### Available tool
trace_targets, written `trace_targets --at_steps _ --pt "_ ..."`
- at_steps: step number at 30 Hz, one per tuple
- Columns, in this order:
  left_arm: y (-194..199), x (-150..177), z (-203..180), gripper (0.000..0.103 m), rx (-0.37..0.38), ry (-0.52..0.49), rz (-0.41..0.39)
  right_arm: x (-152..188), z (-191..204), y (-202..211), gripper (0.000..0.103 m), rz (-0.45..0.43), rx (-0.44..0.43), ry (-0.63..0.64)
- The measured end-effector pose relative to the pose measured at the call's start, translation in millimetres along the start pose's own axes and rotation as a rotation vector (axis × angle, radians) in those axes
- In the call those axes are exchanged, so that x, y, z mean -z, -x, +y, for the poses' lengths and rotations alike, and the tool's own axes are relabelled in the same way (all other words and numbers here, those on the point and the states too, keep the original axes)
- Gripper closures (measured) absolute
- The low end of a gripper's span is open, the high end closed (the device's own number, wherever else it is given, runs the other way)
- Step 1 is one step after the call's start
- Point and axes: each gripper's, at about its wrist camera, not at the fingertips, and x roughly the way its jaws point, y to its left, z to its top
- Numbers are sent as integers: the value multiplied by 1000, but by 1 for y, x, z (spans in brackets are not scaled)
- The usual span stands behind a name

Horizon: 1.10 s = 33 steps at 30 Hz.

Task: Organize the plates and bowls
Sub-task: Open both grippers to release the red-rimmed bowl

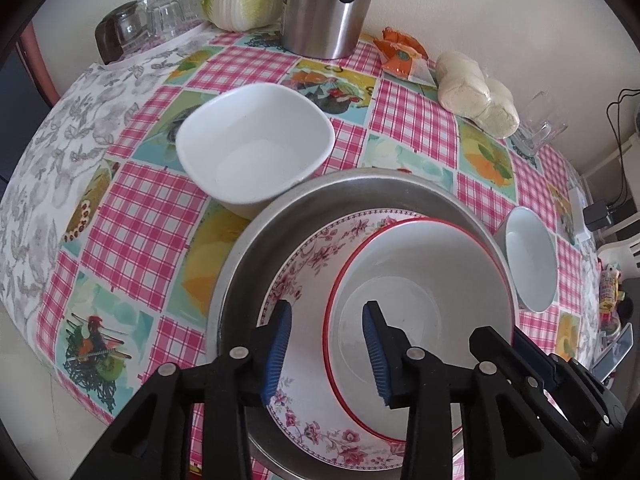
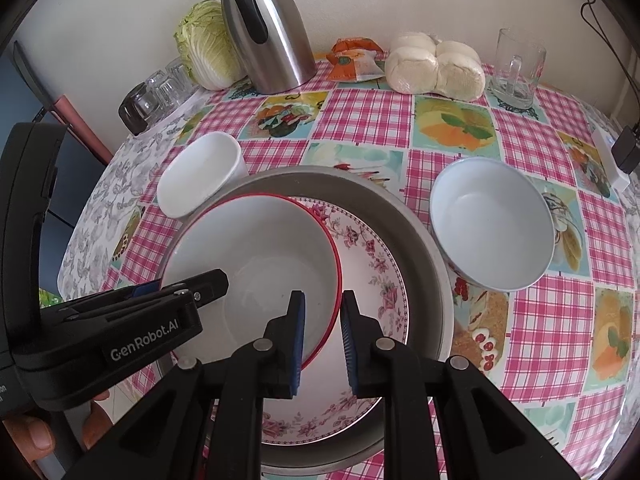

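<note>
On left tool (image 2: 192, 294), apparently "GenRobot.AI"

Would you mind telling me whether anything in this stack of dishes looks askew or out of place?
The red-rimmed bowl sits off-centre on the floral plate inside the metal basin, tilted against the basin's wall rather than nested flat. Nothing looks spilled or broken.

Left hand-held gripper (image 1: 326, 348) jaws parted wide, right hand-held gripper (image 2: 323, 340) jaws narrowly apart (both angled downward)

You face a table (image 2: 360, 120) draped in pink-checked oilcloth (image 1: 132, 220), pushed against a plain cream wall (image 2: 120, 8), in soft, even daylight.
</note>
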Motion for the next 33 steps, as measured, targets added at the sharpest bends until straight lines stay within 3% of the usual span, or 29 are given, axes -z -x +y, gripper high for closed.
trace_targets --at_steps 8,12,15,17,19,22,26,28,33 --pt "20 -1 1 49 -8 -3 -60 -4 3 21 83 -65 18 10" --pt "28 -2 4 45 -31 2 -88 -6 3 35 69 -108 46 12" --pt "30 -3 8 43 -34 16 -96 -7 2 39 67 -122 62 11" --pt "31 -4 10 39 -45 24 -101 -7 -1 40 59 -123 68 0" --pt "31 -4 13 38 -56 32 -101 -8 -5 37 44 -116 93 -17" --pt "30 -4 15 35 -73 40 -100 -8 -11 33 38 -97 131 -33" --pt "31 -4 18 4 -110 51 -123 -8 -14 31 20 -104 169 -28" --pt "32 -5 22 0 -126 68 -142 -8 -14 31 7 -110 182 -19" --pt "32 -7 31 0 -126 107 -135 -8 -16 27 6 -92 182 -23"
